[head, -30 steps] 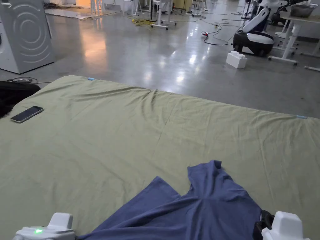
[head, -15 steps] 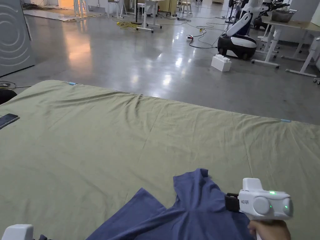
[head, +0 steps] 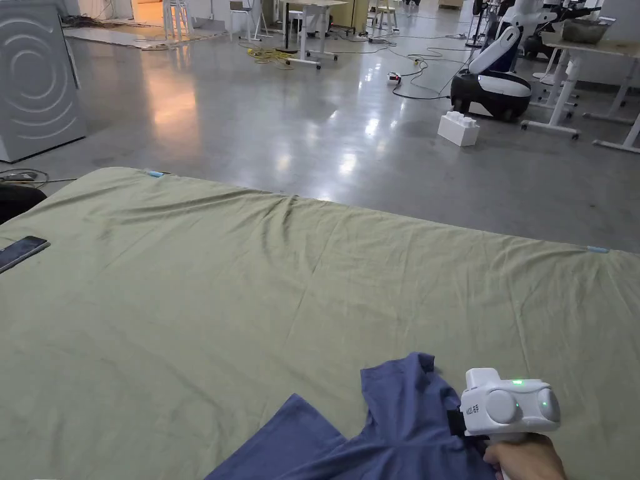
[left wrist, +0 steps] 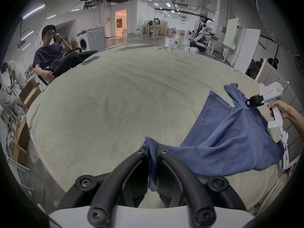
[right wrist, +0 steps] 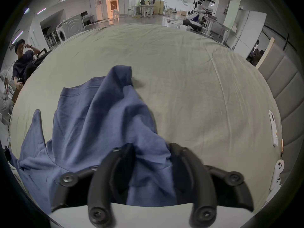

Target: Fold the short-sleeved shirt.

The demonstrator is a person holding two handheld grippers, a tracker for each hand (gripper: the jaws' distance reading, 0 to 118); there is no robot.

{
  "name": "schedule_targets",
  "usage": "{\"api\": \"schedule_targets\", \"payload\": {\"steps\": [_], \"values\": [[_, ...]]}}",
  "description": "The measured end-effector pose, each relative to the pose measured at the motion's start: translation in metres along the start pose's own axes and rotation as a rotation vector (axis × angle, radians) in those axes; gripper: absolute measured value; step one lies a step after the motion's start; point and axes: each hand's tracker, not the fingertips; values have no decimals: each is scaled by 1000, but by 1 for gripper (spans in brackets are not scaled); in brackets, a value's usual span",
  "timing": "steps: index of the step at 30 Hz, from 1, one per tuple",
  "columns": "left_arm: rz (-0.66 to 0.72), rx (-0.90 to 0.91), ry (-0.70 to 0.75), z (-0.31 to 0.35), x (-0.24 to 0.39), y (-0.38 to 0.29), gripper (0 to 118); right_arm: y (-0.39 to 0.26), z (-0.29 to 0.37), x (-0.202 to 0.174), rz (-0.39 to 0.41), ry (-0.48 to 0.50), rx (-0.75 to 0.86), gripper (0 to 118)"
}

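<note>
Both grippers, left and right, clamp the blue shirt; lift evenly, spreading it flat over the green sheet

We look across a wide bed under a wrinkled olive-green sheet, with a padded grey headboard along its right edge. Beyond its far edge we see a glossy grey concrete floor catching ceiling lights and a warm orange glow from a lit doorway. A white washing machine stands past the far left corner, and white-legged tables stand past the far right corner.
</note>
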Motion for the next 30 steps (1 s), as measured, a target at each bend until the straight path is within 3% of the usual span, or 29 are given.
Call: {"api": "schedule_targets", "payload": {"steps": [1, 8, 17, 30], "values": [[-2, 0, 0, 0, 0, 0, 9, 0, 2, -2, 12, -1, 5, 4], [-5, 22, -7, 6, 5, 4, 9, -8, 56, 7, 21, -50, 185, 4], [-28, 127, -61, 27, 17, 32, 9, -11, 179, 44, -38, -142, 451, 4], [-78, 438, -190, 84, 71, 197, 9, 14, 369, 107, -119, -310, 793, 4]]}}
